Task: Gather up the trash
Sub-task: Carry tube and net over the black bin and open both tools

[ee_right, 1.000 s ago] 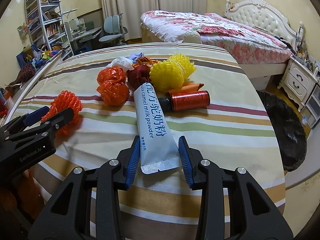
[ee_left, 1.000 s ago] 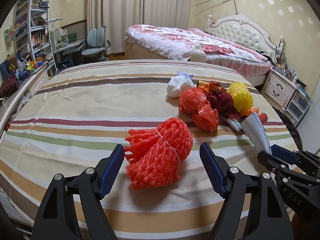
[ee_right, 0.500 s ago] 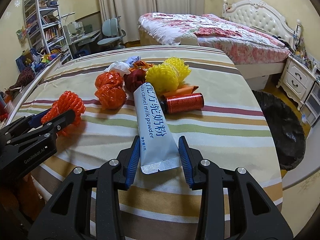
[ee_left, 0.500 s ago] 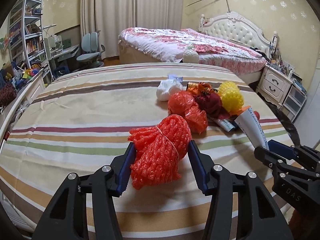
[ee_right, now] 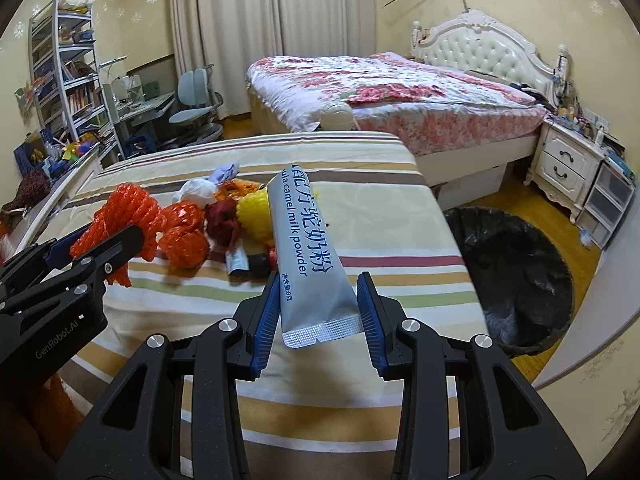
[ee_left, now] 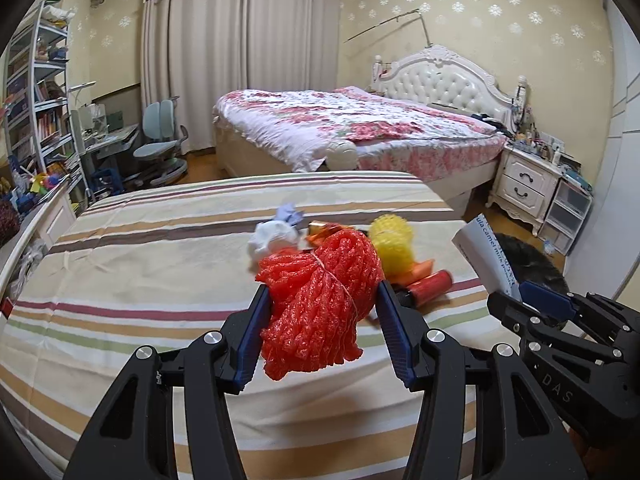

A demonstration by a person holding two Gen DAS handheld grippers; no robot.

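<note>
L gripper [ee_left: 320, 320] was clamped on the red foam net bundle [ee_left: 320, 300], lifted clear of the striped bed [ee_left: 140, 260]; its jaws had just been closing round it. Rest of the trash pile [ee_right: 224, 220] lay mid-bed. R gripper [ee_right: 318, 308] pinched the milk powder sachet [ee_right: 308, 256] w/ its end tilted up. Black-lined bin [ee_right: 520, 272] sat on floor at far right.

The red foam net [ee_left: 318, 304] looks soft, spongy and slightly glossy, like the yellow foam net [ee_left: 391, 242] behind it. The milk powder sachet [ee_right: 310, 256] is smooth, matt silver foil with a crimped seal. The striped bedsheet [ee_left: 160, 264] is matt woven cloth, and the bin liner [ee_right: 520, 264] is crinkled black plastic.
</note>
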